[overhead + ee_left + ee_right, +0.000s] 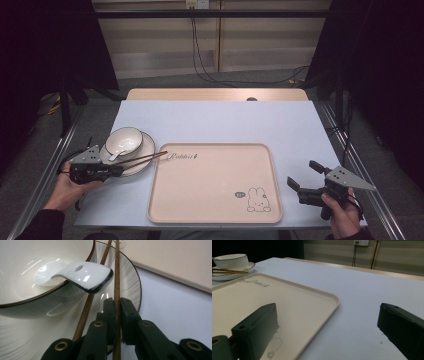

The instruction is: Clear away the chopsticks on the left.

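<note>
Now the left gripper pinches one chopstick lying on the plate beside the bowl. Lift it level, clear of the spoon. Keep your right gripper wide open and empty, near the tray.

Quick count here: two chopsticks, one clamped between the left jaws and the other lying just to the side of them. One white spoon just ahead of those jaws, sitting in one bowl, which is on one plate. One beige tray, with its near corner under the right jaws. One table. And two grippers total, left gripper and right gripper.
</note>
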A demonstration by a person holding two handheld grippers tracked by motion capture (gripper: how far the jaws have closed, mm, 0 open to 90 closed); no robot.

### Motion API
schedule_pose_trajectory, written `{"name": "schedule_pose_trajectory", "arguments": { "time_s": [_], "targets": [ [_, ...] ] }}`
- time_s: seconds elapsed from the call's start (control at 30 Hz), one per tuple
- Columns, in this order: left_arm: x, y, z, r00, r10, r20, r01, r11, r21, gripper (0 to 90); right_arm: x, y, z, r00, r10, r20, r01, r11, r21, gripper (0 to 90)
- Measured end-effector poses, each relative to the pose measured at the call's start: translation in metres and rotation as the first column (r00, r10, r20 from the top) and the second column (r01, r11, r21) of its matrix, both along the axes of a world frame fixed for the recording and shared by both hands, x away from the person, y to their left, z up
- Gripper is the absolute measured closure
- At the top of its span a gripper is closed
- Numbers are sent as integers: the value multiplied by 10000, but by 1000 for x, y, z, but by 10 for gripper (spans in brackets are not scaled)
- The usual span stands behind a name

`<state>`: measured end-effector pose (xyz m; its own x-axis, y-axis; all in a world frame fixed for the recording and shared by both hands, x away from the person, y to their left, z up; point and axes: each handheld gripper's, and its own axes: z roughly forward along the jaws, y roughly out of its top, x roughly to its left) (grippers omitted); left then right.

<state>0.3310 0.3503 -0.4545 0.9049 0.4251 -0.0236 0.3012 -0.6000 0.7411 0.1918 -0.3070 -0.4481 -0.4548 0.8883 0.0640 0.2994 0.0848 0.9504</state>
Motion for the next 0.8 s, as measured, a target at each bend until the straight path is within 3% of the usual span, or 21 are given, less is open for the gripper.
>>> {"name": "schedule_pose_trajectory", "arguments": {
  "time_s": [0.07, 0.23, 0.4, 0.63, 0.8],
  "targets": [
    [0, 0, 2, 9999, 15, -104, -13, 9999, 160, 845, 0, 0, 0, 10000, 5, -4, -5, 10000, -3, 27],
    [-1, -2, 3, 9992, 6, -394, -16, 9997, -259, 846, 0, 0, 0, 10000, -5, 5, 5, 10000, 11, 27],
    [-3, -3, 7, 9990, 127, -427, -142, 9993, -353, 848, 0, 0, 0, 10000, 0, 7, 0, 10000, 10, 27],
    [-8, -8, 11, 9966, 207, -792, -267, 9968, -752, 848, 0, 0, 0, 10000, 2, 14, -2, 10000, 18, 27],
    [-15, -14, 18, 9929, 535, -1060, -667, 9899, -1249, 848, 0, 0, 0, 10000, 11, 9, -11, 10000, 30, 27]
  ]
}}
